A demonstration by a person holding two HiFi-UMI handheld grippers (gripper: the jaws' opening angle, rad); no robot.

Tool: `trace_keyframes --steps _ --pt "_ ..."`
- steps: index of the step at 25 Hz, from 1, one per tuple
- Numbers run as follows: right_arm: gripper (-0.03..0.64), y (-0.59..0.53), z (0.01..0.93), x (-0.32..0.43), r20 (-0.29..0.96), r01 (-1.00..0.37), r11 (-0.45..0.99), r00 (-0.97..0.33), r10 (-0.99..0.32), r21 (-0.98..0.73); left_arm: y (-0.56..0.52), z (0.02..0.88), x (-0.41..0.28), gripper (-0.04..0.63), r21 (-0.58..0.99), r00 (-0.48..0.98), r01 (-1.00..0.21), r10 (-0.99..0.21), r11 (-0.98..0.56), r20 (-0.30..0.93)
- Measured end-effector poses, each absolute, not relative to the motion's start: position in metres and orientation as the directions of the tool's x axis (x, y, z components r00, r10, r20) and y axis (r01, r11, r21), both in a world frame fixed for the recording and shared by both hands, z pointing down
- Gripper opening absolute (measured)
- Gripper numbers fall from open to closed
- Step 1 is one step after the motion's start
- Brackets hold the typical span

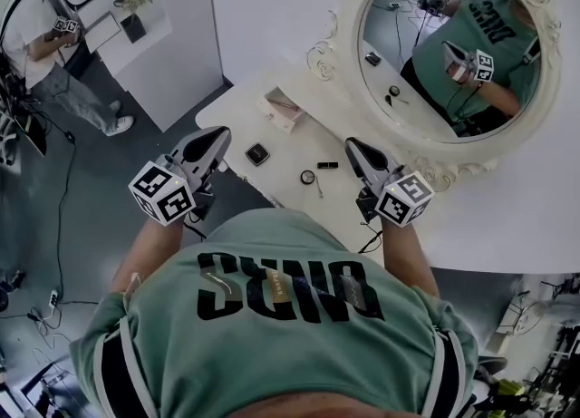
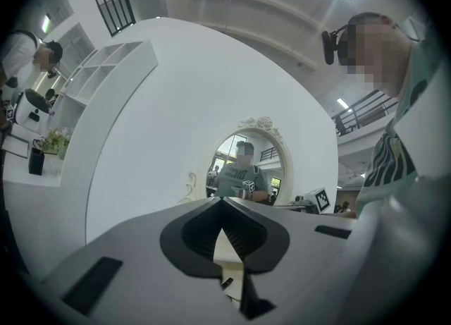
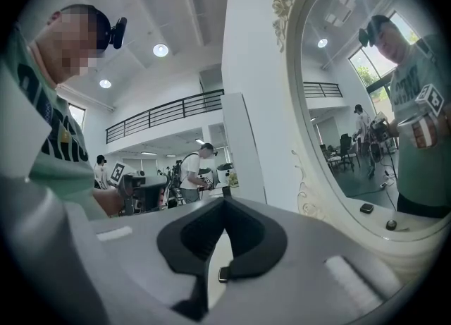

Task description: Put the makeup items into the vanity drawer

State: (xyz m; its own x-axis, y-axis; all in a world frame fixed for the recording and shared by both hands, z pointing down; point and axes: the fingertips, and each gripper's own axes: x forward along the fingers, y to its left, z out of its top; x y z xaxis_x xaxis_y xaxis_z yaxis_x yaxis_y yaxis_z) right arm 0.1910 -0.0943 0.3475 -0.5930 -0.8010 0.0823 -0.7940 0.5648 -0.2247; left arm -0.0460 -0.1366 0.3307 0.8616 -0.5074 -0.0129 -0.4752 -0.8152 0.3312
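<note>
**Vanity scene: head view and both gripper views.** We take the oval mirror (image 1: 450, 44) as our landmark.

**Where the items lie.** Four makeup items lie in the open on the white vanity top (image 1: 237, 99), below and left of the mirror's lower rim.
- The pale pink box (image 1: 283, 108) lies farthest from the mirror.
- The black square compact (image 1: 257, 154) and the small round compact (image 1: 308, 177) lie further down the picture, the round one the nearer of the two to the mirror.
- The black lipstick tube (image 1: 327, 165) lies nearest the mirror's frame.
- A thin stick (image 1: 318, 189) lies slightly further from the mirror than the tube; it is too small for us to name.

**Progress.** None of these pieces is in a drawer. No view shows the vanity drawer, so we cannot tell whether it stands open or already holds other items. We judge that the pieces on the top are what is left to put away.

**Axes.**
- The lipstick tube lies flat with its long axis across the head view, one end toward the mirror's frame. We cannot tell which end is the cap.
- The pink box's long axis slants, roughly alongside the mirror's lower-left rim.
- The compacts show no long axis.

**Grippers.** The left gripper (image 1: 220, 135) and the right gripper (image 1: 350, 143) are held level on the near side of the mirror, at the table's front edge. The right one is closer to the mirror. Each has its jaws pressed together at the tips, with nothing between them.
</note>
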Motion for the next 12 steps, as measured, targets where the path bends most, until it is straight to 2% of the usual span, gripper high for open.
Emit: trace_keyframes --steps 12 --pt "0.008 -0.0945 0.3488 0.1818 0.103 -0.786 0.585 -0.61 -0.785 -0.2 -0.1364 0.3346 -0.0467 0.0 0.333 0.865 -0.471 -0.502 -0.817 -0.011"
